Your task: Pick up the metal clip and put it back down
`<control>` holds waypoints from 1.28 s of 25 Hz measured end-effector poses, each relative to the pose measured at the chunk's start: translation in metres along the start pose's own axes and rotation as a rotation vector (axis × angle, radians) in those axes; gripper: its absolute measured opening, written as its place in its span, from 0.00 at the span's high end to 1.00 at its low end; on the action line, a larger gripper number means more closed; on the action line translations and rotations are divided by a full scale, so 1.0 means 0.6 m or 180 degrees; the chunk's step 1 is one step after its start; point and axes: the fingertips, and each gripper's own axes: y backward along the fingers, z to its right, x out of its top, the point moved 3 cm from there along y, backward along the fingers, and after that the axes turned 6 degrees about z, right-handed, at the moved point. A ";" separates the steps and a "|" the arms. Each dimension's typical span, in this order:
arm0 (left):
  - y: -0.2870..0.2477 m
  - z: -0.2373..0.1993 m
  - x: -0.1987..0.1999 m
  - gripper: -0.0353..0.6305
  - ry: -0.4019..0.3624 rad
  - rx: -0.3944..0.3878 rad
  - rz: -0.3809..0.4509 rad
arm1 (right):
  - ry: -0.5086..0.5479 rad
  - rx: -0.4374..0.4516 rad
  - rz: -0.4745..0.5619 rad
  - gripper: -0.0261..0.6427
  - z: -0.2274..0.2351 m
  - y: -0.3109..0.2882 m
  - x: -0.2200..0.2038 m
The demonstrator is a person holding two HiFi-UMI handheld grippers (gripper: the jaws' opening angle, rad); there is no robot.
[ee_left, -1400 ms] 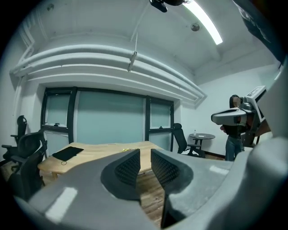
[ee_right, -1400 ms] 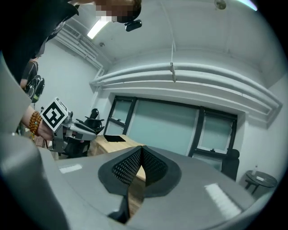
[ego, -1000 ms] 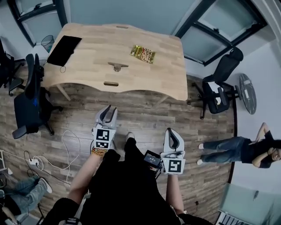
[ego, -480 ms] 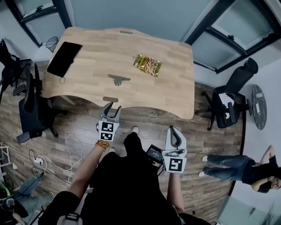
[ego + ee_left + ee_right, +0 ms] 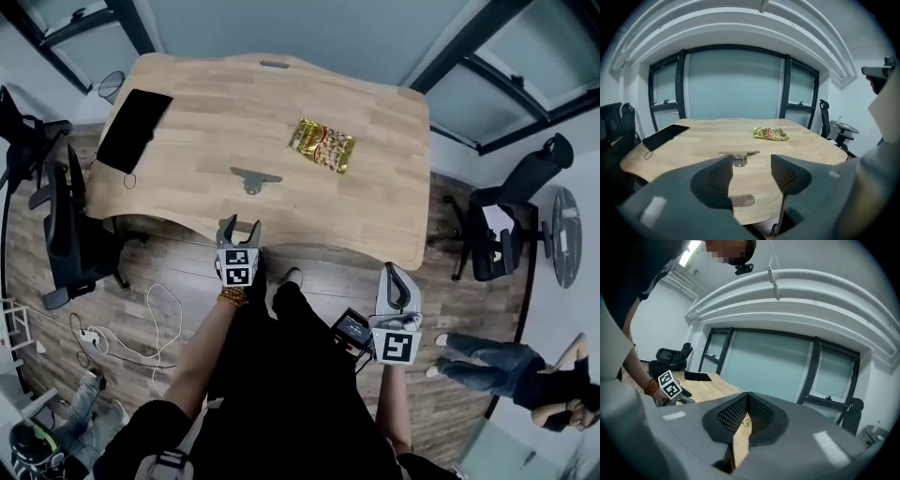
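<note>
Head view:
- Print on the snack packet [image 5: 322, 145] is too small to read.
- Black flat item [image 5: 135, 128] at the left corner of the table [image 5: 375, 206]: kind cannot be told.
- Metal clip [image 5: 255, 178]: small, fine detail not resolved.
- Second person [image 5: 511, 370] runs out of frame at the right edge.

Right gripper view: the body of the right gripper [image 5: 747, 397] covers most of the table, and the clip is hidden.

Left gripper view: the left gripper [image 5: 751, 164] hides the table's near edge.

The metal clip [image 5: 254, 178] is set near the middle of the table [image 5: 384, 211], with the snack packet [image 5: 322, 145] farther off to its right and a flat case [image 5: 136, 117] at the far left (a cord loop beside it). The left gripper [image 5: 239, 226] is held at the table's near edge, just before the clip. The right gripper [image 5: 395, 269] is placed nearer and to the right, off the table.
</note>
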 end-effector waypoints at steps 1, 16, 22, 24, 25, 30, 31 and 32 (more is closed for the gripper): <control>-0.012 -0.006 -0.005 0.55 0.0011 0.0012 -0.0027 | 0.0017 -0.0017 -0.0026 0.93 0.003 -0.009 -0.001; -0.163 -0.061 -0.076 0.38 -0.0036 0.0006 -0.0246 | 0.0022 -0.0257 -0.0424 0.93 -0.003 -0.088 0.000; -0.201 -0.079 -0.090 0.37 -0.0033 0.0001 -0.0376 | 0.0081 -0.0384 -0.0628 0.93 -0.001 -0.085 -0.008; -0.211 -0.084 -0.089 0.37 -0.0026 -0.0006 -0.0393 | 0.0017 -0.0473 -0.0572 0.93 -0.004 -0.091 0.001; -0.216 -0.085 -0.091 0.37 -0.0024 -0.0014 -0.0414 | 0.0006 -0.0506 -0.0571 0.93 -0.006 -0.091 0.002; -0.239 -0.078 -0.098 0.37 -0.0068 -0.0085 -0.0604 | 0.0074 -0.0535 -0.0777 0.93 -0.015 -0.078 -0.016; -0.243 -0.077 -0.099 0.37 -0.0075 -0.0090 -0.0637 | 0.0064 -0.0549 -0.0800 0.93 -0.017 -0.077 -0.017; -0.245 -0.077 -0.100 0.37 -0.0079 -0.0094 -0.0662 | 0.0047 -0.0572 -0.0806 0.93 -0.019 -0.078 -0.016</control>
